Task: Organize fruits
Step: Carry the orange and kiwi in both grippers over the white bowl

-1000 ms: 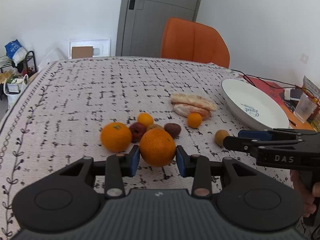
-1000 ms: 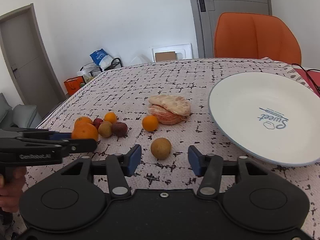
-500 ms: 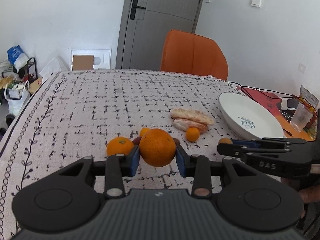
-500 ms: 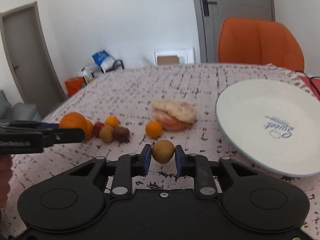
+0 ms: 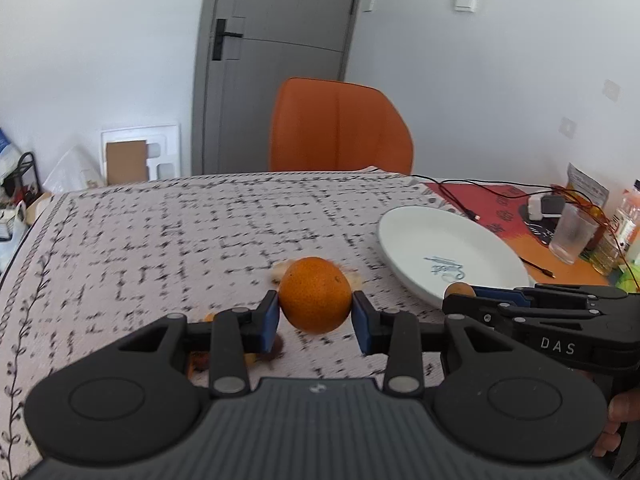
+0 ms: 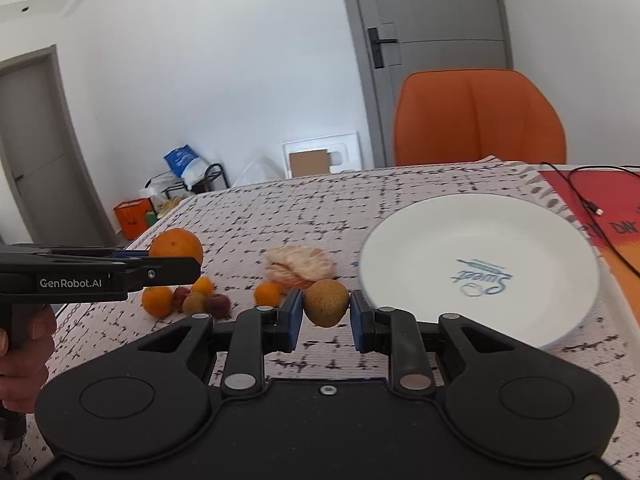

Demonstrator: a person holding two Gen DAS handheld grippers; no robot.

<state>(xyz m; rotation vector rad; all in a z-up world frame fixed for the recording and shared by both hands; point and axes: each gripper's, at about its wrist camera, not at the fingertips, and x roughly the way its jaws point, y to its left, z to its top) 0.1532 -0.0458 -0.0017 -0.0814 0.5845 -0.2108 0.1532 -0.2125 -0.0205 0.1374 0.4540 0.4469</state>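
Observation:
My left gripper is shut on a large orange and holds it above the patterned tablecloth; the same orange shows at the left of the right wrist view. My right gripper is shut on a small brown round fruit, lifted just left of the white plate. That plate lies to the right in the left wrist view. On the cloth remain a smaller orange, several small fruits, a tangerine and a peeled citrus.
An orange chair stands behind the table's far edge. At the far right, on a red mat, are a cable, a clear glass and bottles. A hand grips the left tool's handle.
The right gripper closed on the brown fruit and raised it off the cloth. The left gripper lifted the large orange up and away from the fruit pile, toward the plate.

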